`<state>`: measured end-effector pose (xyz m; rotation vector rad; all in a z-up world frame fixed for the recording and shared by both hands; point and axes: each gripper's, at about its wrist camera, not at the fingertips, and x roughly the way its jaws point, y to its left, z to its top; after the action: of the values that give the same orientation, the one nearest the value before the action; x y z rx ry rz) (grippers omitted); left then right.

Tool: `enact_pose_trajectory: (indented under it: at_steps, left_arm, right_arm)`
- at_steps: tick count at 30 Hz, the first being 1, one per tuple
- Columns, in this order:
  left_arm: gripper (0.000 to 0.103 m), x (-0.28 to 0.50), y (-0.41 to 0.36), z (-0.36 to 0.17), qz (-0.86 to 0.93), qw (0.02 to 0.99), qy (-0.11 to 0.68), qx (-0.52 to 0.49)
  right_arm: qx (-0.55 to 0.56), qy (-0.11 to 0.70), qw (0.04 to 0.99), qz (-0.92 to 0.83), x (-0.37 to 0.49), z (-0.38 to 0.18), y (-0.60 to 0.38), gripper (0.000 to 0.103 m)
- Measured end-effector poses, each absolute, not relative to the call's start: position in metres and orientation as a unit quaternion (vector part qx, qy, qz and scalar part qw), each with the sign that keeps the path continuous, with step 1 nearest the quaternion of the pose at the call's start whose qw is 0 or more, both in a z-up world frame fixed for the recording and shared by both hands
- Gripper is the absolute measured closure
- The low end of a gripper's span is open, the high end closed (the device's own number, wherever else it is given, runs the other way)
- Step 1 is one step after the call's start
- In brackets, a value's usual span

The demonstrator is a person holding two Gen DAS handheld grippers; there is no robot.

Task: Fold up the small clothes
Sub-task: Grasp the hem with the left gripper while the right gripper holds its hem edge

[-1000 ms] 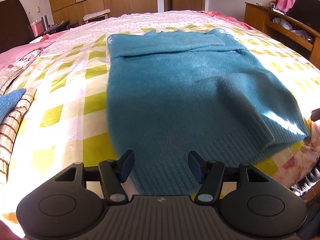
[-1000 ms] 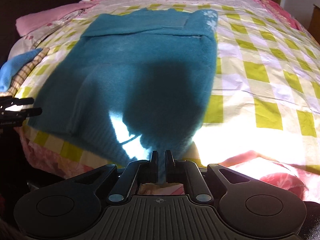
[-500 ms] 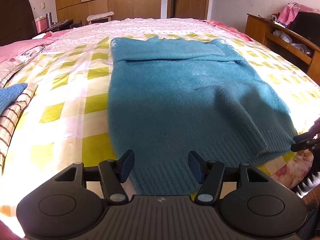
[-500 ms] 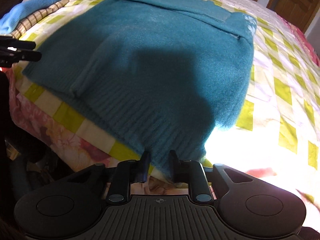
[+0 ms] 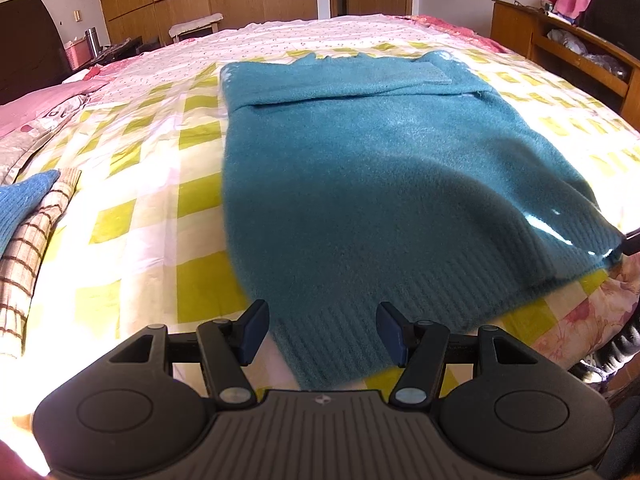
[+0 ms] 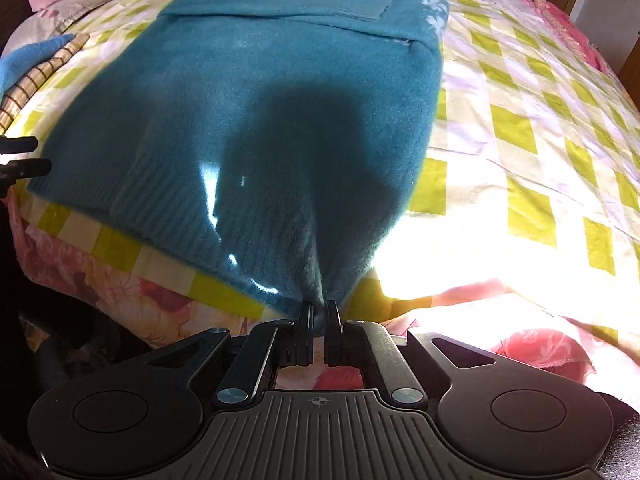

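A teal knit sweater (image 5: 380,184) lies flat on the checked bed sheet, its sleeves folded across the far end. My left gripper (image 5: 322,330) is open, one finger on each side of the ribbed hem near its left corner, pads clear of the cloth. My right gripper (image 6: 319,310) is shut on the hem's right corner, and the knit bunches into a ridge above the pinch. The right gripper's tip (image 5: 631,242) shows at the edge of the left wrist view. The left gripper's fingers (image 6: 24,156) show at the left edge of the right wrist view.
Folded blue and plaid clothes (image 5: 28,224) lie at the bed's left side, beyond them a pink pillow (image 5: 44,100). A wooden cabinet (image 5: 560,52) stands to the right. The floral bed cover (image 6: 104,280) drops off at the near edge under the hem.
The right gripper has swung about at the hem's right corner and its jaws now pinch tighter, tugging that corner slightly. The left gripper has stayed where it was, still open.
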<state>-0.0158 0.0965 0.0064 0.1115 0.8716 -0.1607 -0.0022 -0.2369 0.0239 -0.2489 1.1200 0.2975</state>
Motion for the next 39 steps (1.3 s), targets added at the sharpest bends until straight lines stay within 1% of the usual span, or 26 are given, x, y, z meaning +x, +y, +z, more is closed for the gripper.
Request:
enact_pose_trajectory:
  at_steps: [1,4,7,10,13,16,18,20,21,22,23,26,28,32,35,36,38,39]
  left_arm:
    - [0.039,-0.015,0.097,0.006,-0.077,0.901,0.423,0.054]
    - [0.039,-0.015,0.100,0.007,-0.076,0.902,0.423,0.047]
    - [0.039,-0.014,0.104,0.007,-0.061,0.904,0.422,0.041]
    - [0.039,-0.011,0.107,0.005,-0.042,0.901,0.430,0.035]
    - [0.039,-0.006,0.105,-0.001,-0.039,0.895,0.443,0.033]
    - [0.039,0.000,0.101,-0.011,-0.048,0.883,0.467,0.025]
    - [0.043,0.002,0.100,-0.013,-0.051,0.880,0.472,0.021]
    - [0.062,0.002,0.102,-0.012,-0.060,0.880,0.472,0.008]
    - [0.066,0.002,0.104,-0.011,-0.058,0.880,0.471,0.003]
    - [0.076,0.001,0.106,-0.010,-0.054,0.880,0.471,0.001]
    - [0.080,0.001,0.110,-0.009,-0.049,0.880,0.472,-0.004]
    - [0.083,-0.001,0.123,-0.005,-0.045,0.881,0.470,-0.027]
    - [0.083,-0.004,0.124,-0.002,-0.038,0.884,0.466,-0.018]
    - [0.083,-0.007,0.125,0.002,-0.036,0.886,0.461,-0.014]
    - [0.084,-0.006,0.125,0.001,-0.037,0.887,0.460,-0.020]
    - [0.084,-0.006,0.125,0.001,-0.046,0.888,0.457,-0.029]
    - [0.084,-0.004,0.126,0.002,-0.053,0.888,0.454,-0.049]
    - [0.083,-0.003,0.126,0.002,-0.056,0.888,0.453,-0.053]
  right_arm:
    - [-0.115,0.526,0.830,0.148,-0.003,0.025,-0.237,0.093]
    - [-0.082,0.517,0.834,0.175,-0.007,0.036,-0.246,0.089]
    - [-0.060,0.501,0.845,0.175,-0.008,0.048,-0.252,0.082]
    - [-0.054,0.494,0.854,0.153,0.003,0.044,-0.253,0.081]
    - [-0.038,0.496,0.857,0.132,0.016,0.034,-0.257,0.075]
    - [-0.026,0.498,0.859,0.118,0.025,0.023,-0.256,0.075]
    - [-0.027,0.498,0.860,0.106,0.026,0.018,-0.256,0.074]
    - [-0.024,0.502,0.859,0.097,0.026,0.015,-0.258,0.074]
    - [-0.019,0.505,0.857,0.095,0.026,0.013,-0.261,0.074]
    - [-0.013,0.510,0.855,0.094,0.026,0.012,-0.263,0.072]
    - [-0.005,0.516,0.851,0.093,0.026,0.010,-0.266,0.072]
    - [0.007,0.523,0.848,0.092,0.028,0.005,-0.268,0.071]
    - [0.009,0.523,0.847,0.095,0.028,0.005,-0.267,0.071]
    - [0.015,0.525,0.845,0.098,0.031,0.001,-0.266,0.066]
    - [0.027,0.526,0.844,0.099,0.034,0.000,-0.269,0.066]
    - [0.031,0.526,0.844,0.100,0.034,0.000,-0.271,0.068]
    - [0.045,0.526,0.844,0.099,0.034,0.001,-0.276,0.076]
    - [0.053,0.526,0.843,0.099,0.034,0.002,-0.279,0.077]
